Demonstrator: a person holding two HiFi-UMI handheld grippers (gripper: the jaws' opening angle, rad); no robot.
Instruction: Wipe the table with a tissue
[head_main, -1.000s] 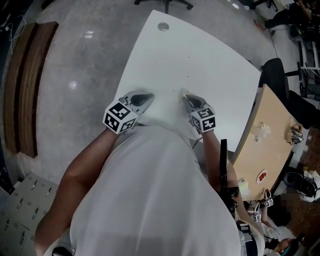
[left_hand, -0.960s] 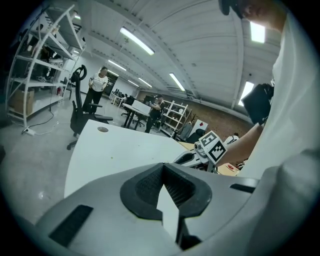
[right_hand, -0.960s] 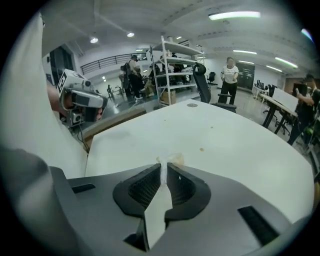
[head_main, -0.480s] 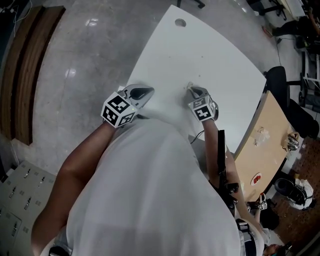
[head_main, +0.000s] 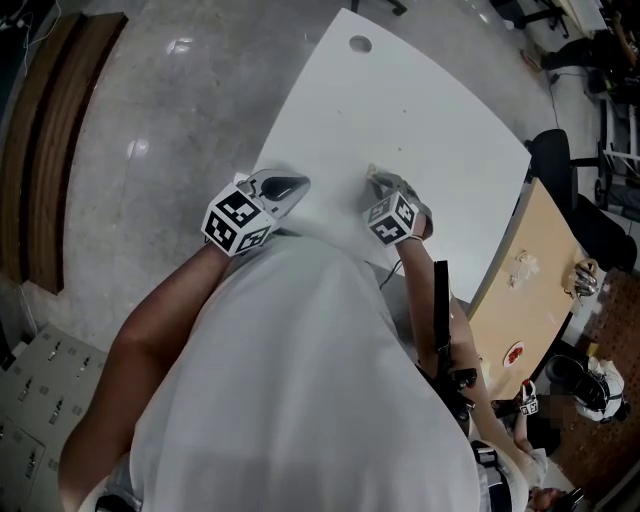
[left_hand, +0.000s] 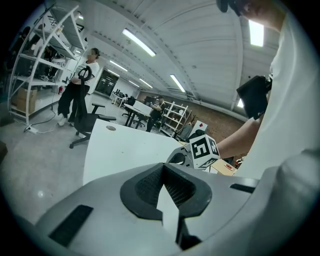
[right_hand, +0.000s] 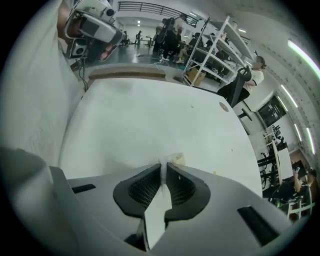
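The white table (head_main: 420, 110) spreads out ahead of the person. My right gripper (head_main: 373, 177) points steeply down at its near part. Its jaws are shut on a small crumpled tissue (right_hand: 175, 159) that pokes out past the tips, close above the tabletop (right_hand: 150, 115). My left gripper (head_main: 298, 184) hangs over the table's near left edge. Its pads meet at the tips (left_hand: 162, 166) with nothing between them. From the left gripper view, the right gripper's marker cube (left_hand: 202, 150) shows over the table (left_hand: 125, 147).
A round cable hole (head_main: 360, 44) sits at the table's far end. A black office chair (head_main: 555, 160) and a wooden table (head_main: 545, 270) with small items stand to the right. A wooden bench (head_main: 40, 150) lies on the floor at left. A person (left_hand: 82, 80) stands beyond the table.
My right gripper has rolled and tipped downward toward the tabletop, with its marker cube turned and the tissue still held. The left gripper has shifted only slightly.
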